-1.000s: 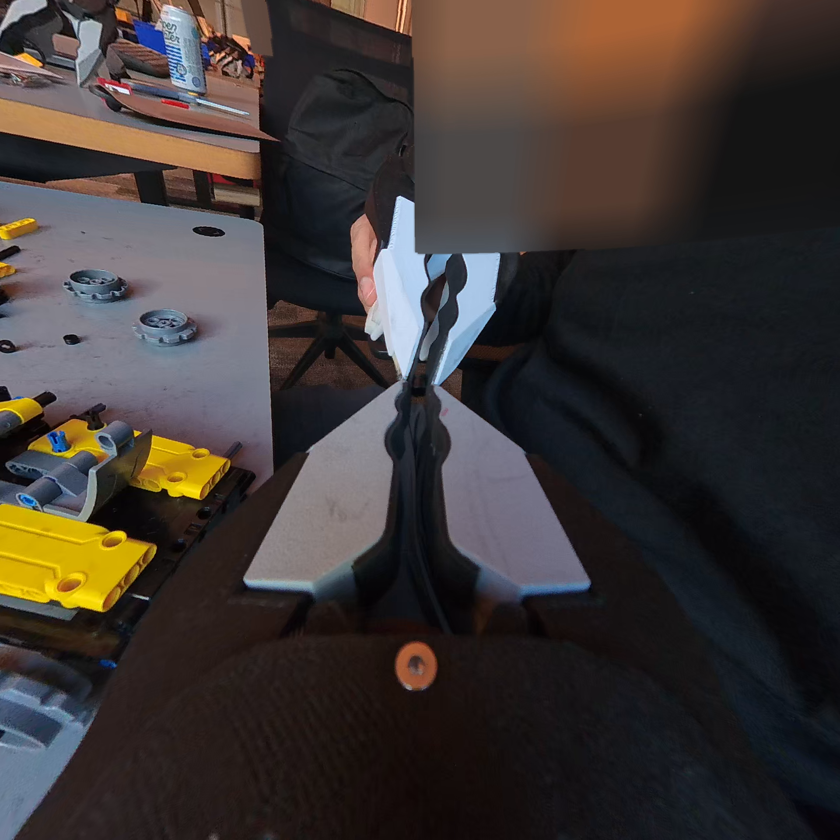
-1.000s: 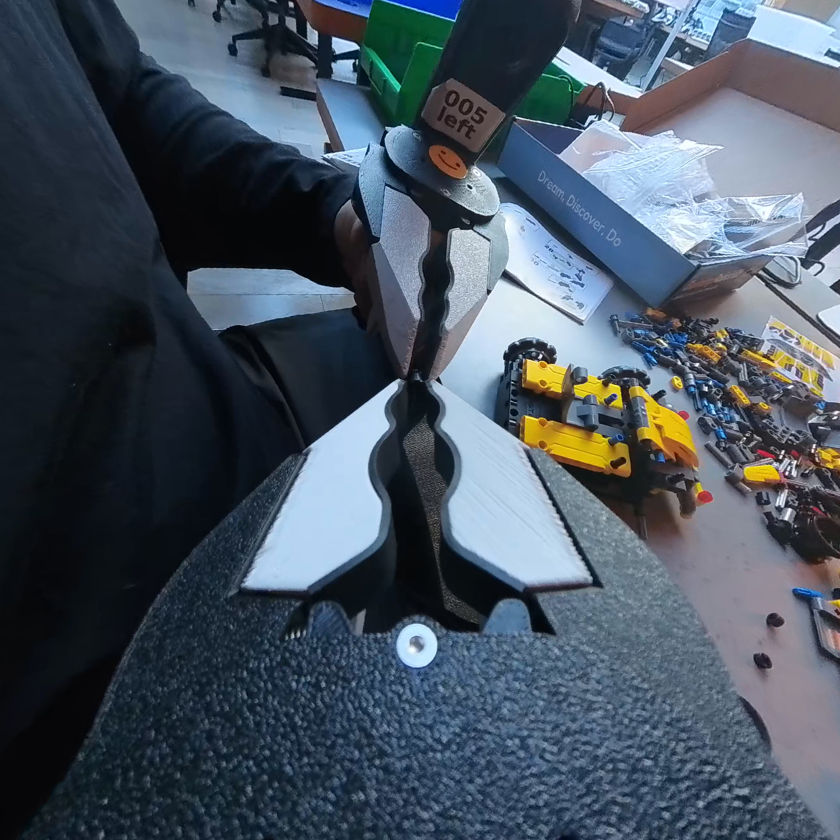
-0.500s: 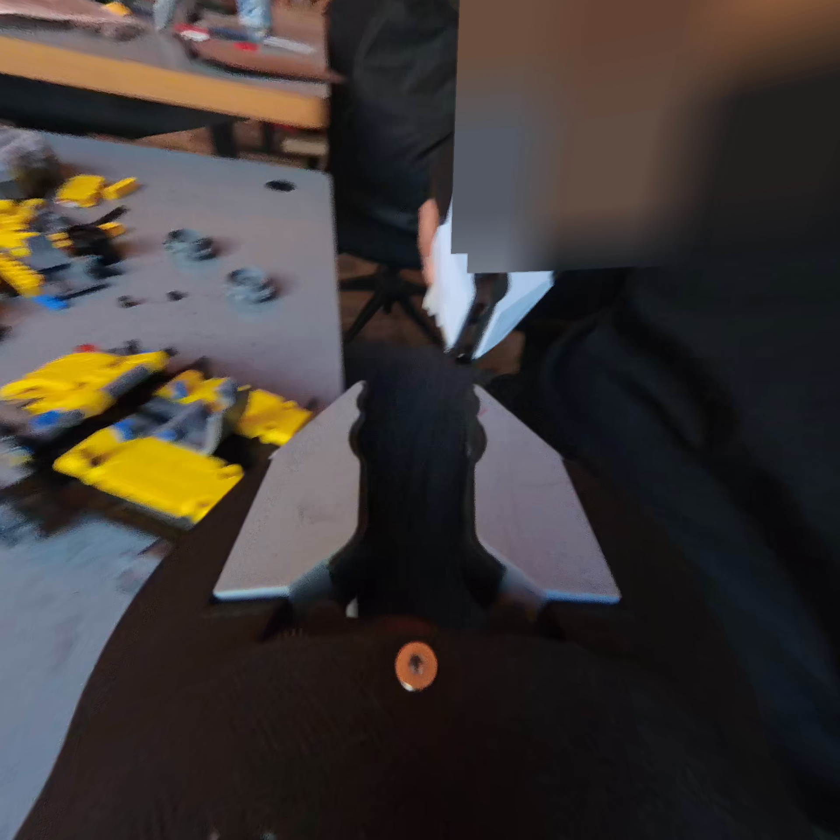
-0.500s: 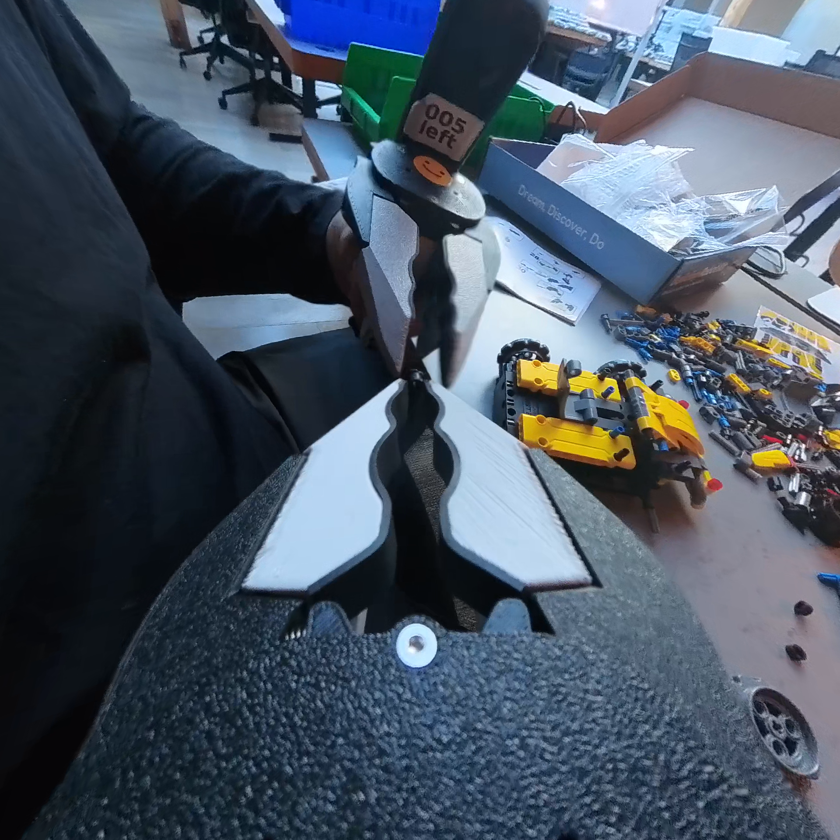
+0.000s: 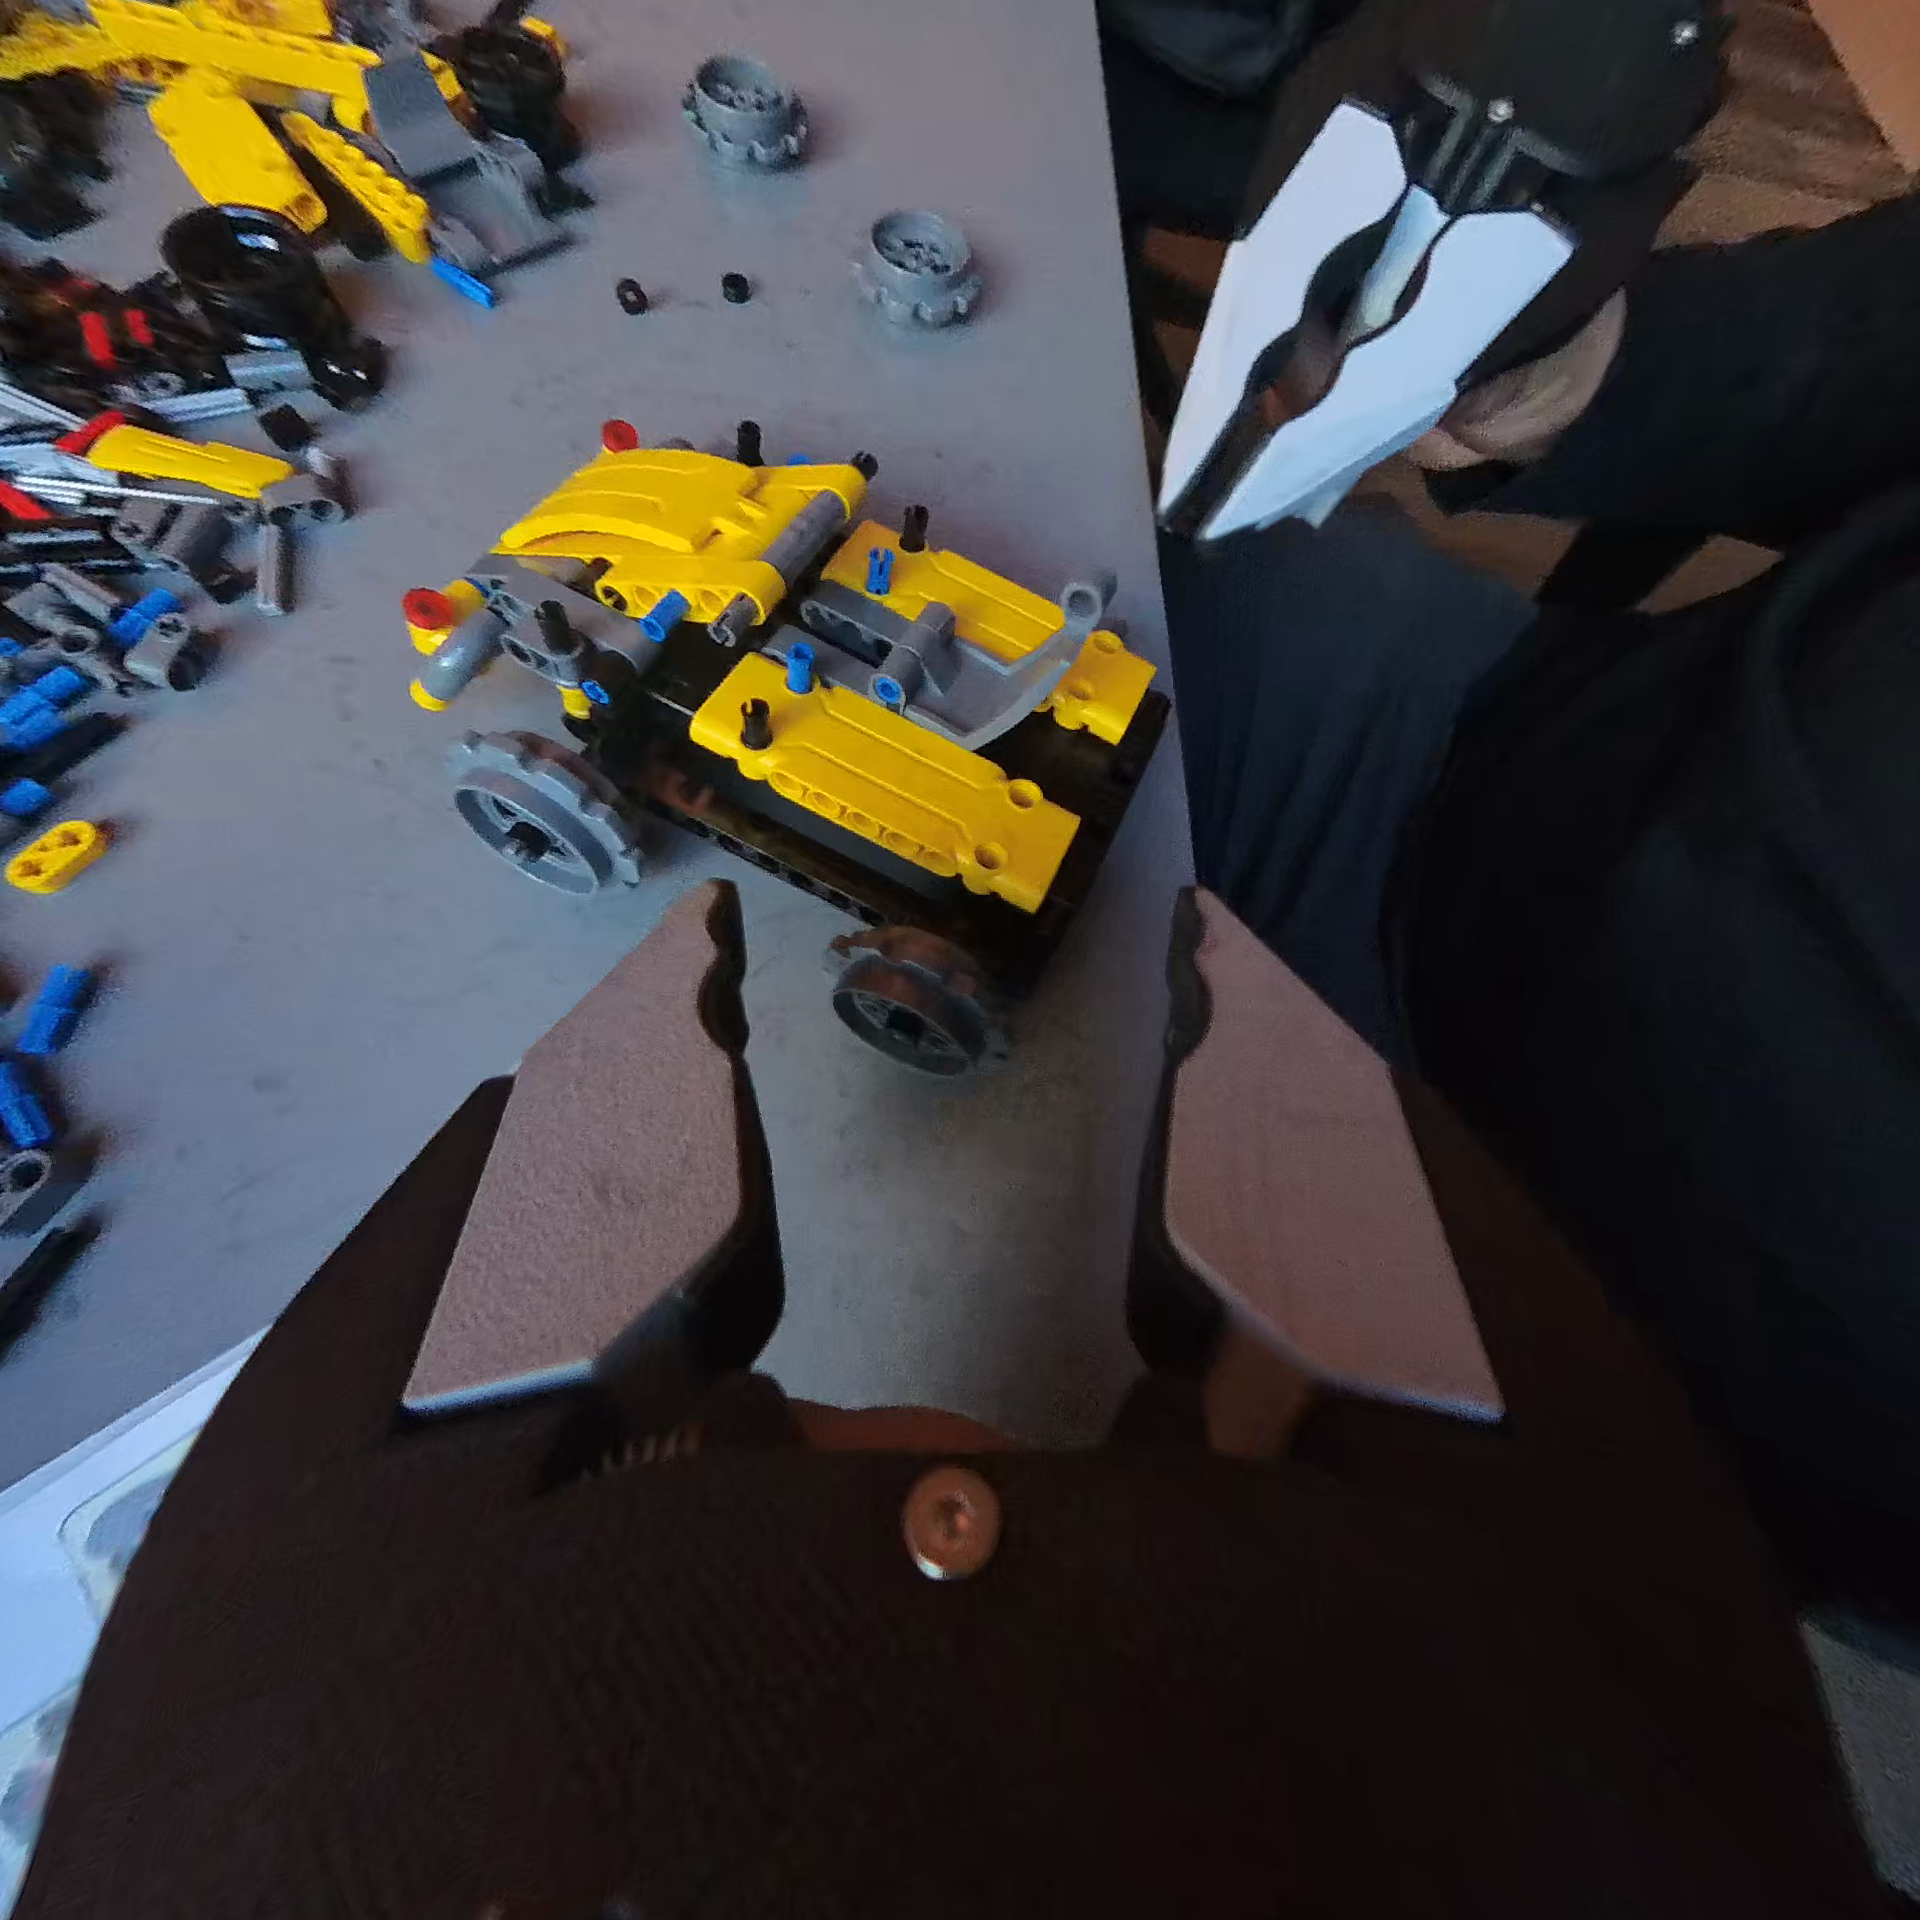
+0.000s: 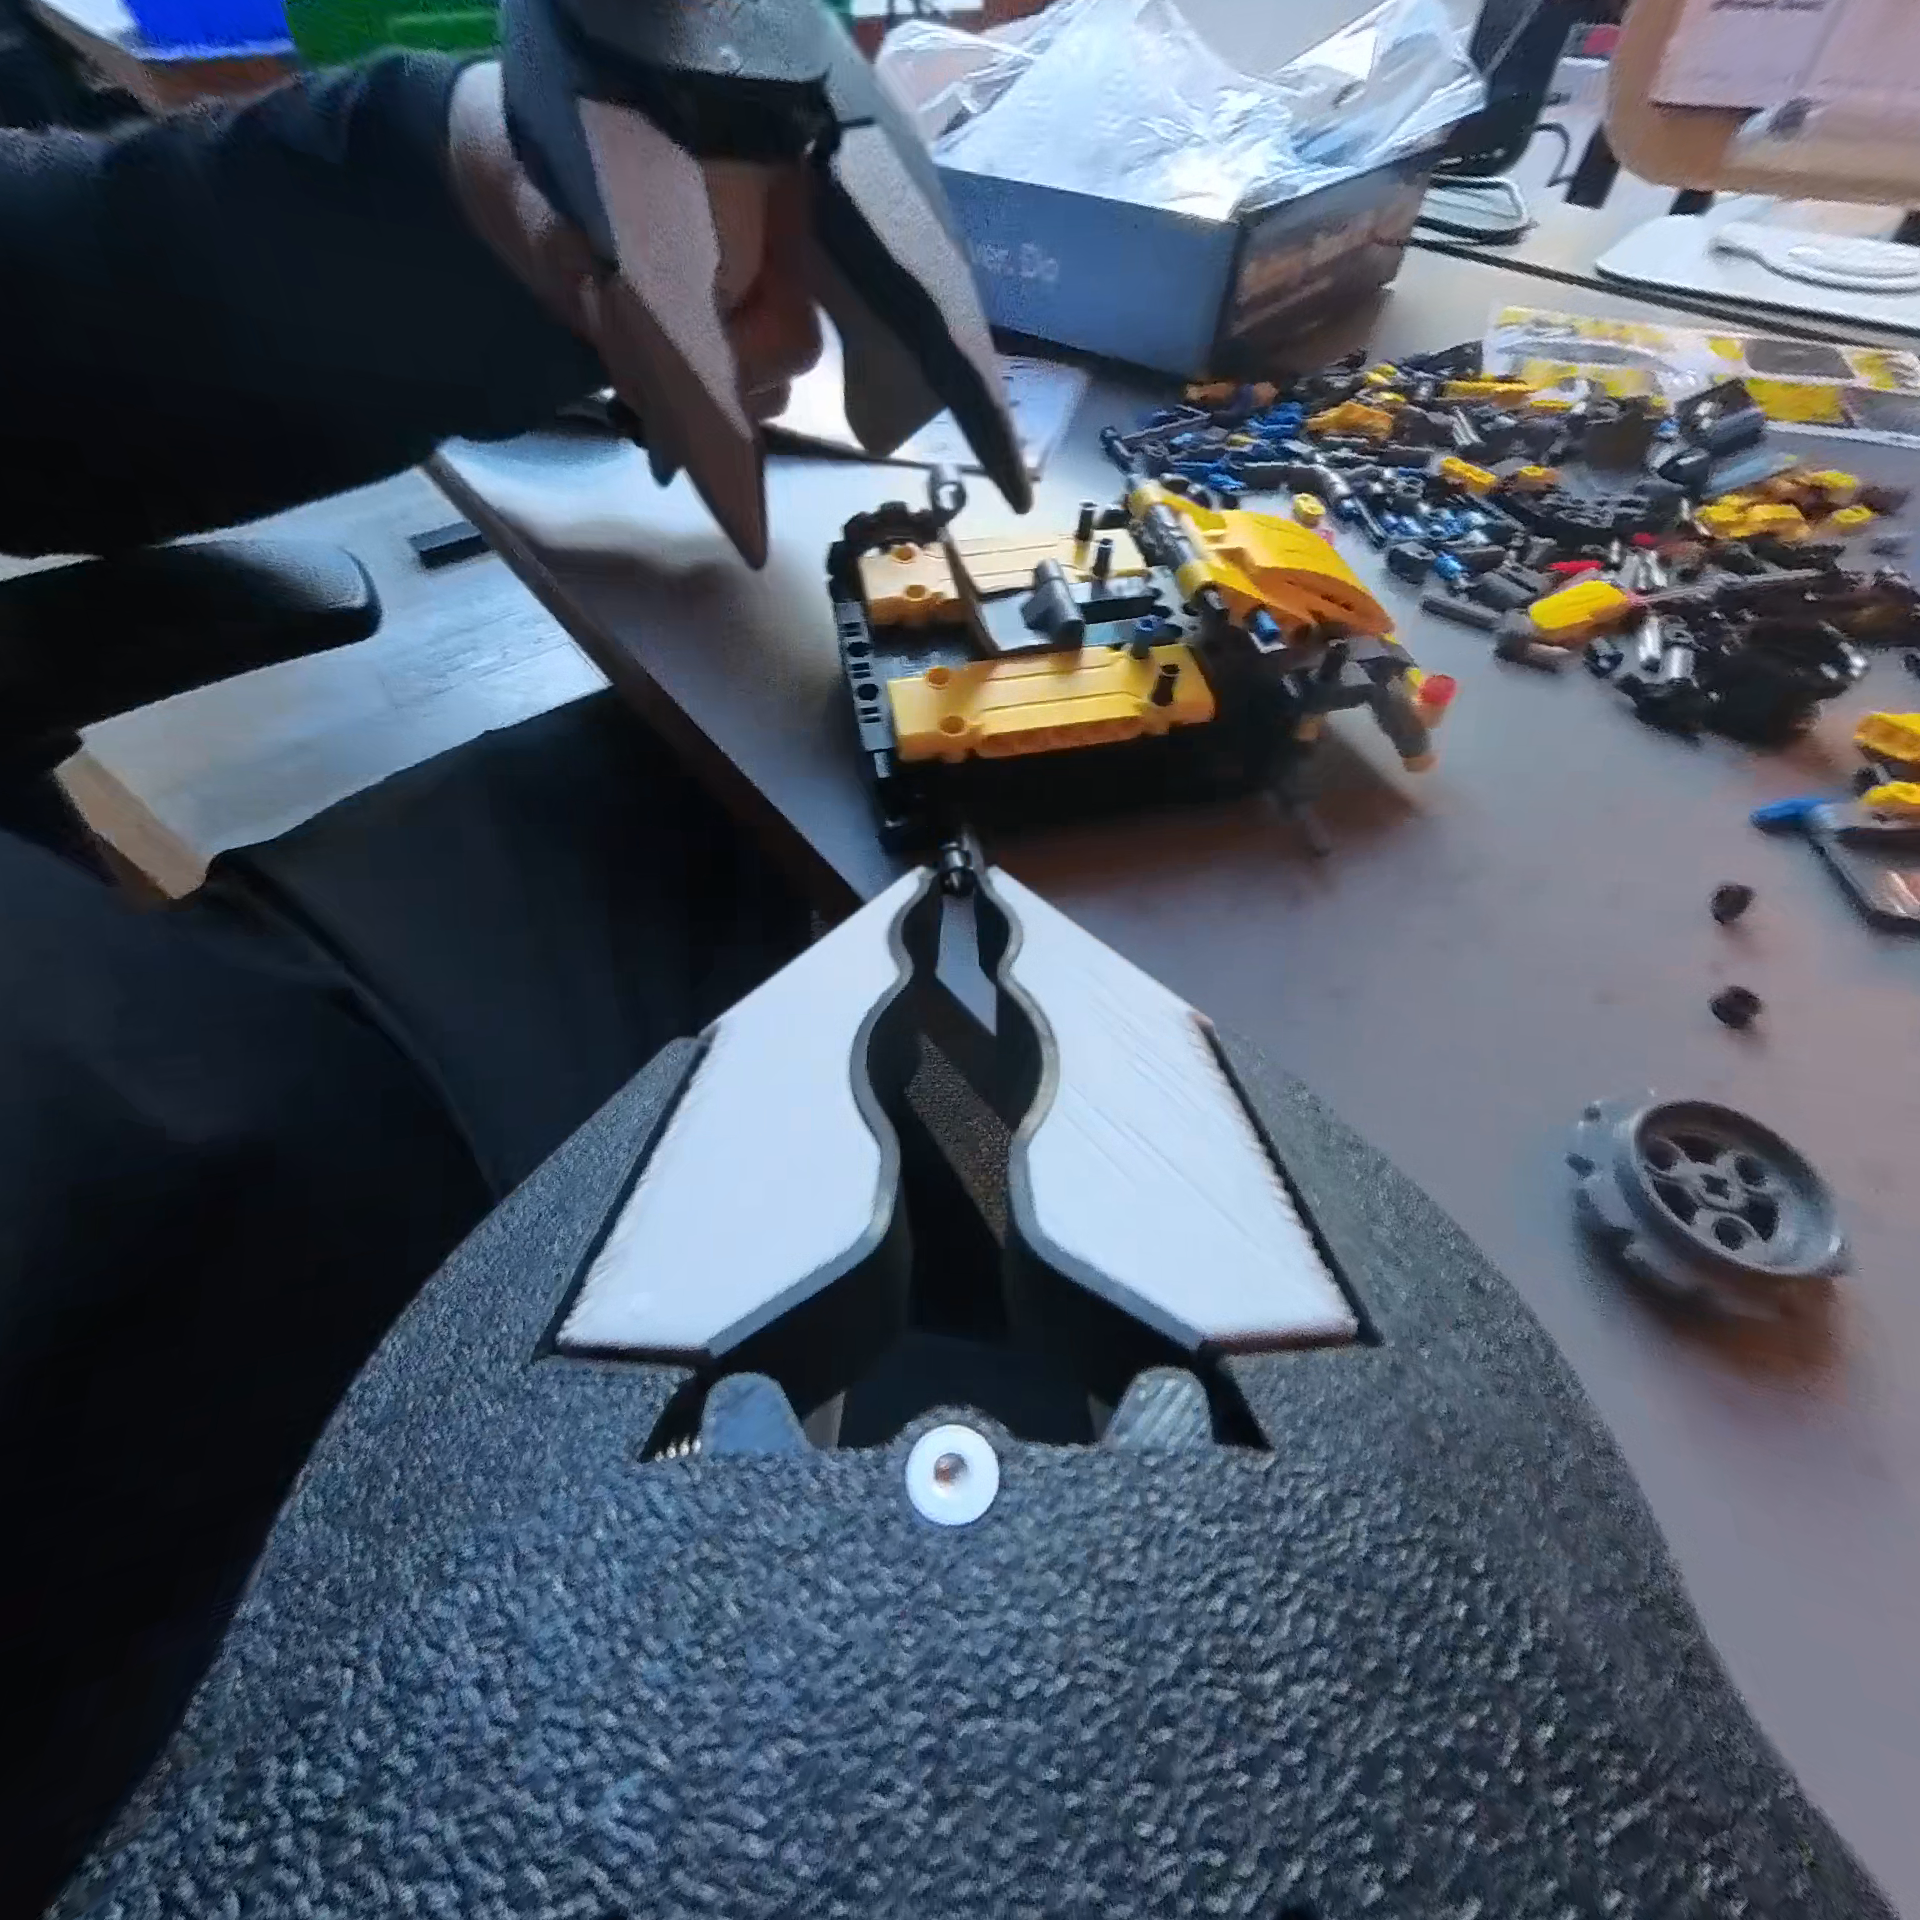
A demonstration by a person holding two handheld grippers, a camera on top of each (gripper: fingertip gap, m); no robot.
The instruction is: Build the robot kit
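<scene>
A partly built yellow and black brick vehicle (image 5: 831, 675) stands at the near edge of the grey table (image 5: 312, 1039). My left gripper (image 5: 951, 914) is open and empty, just above the vehicle's rear wheel (image 5: 909, 1013). In the right wrist view the left gripper (image 6: 883, 525) hangs open over the back of the vehicle (image 6: 1039, 675). My right gripper (image 6: 956, 894) is shut on a small black pin (image 6: 954, 862), off the table edge close to the vehicle's rear corner. The right gripper (image 5: 1195, 520) also shows shut in the left wrist view.
Loose yellow, blue and black parts (image 6: 1558, 499) cover the far table. Grey wheel hubs (image 5: 914, 265) lie loose; one hub (image 6: 1704, 1205) lies at my right. A blue box (image 6: 1164, 270) with plastic bags stands behind. A person's dark clothing (image 5: 1662, 1039) fills the space beside the table. About 11 cm separates my left fingertips from my right.
The left gripper has opened, let go of the pin held tip to tip with the right gripper, and swung over the vehicle. The right gripper stays shut on the pin and moved toward the vehicle.
</scene>
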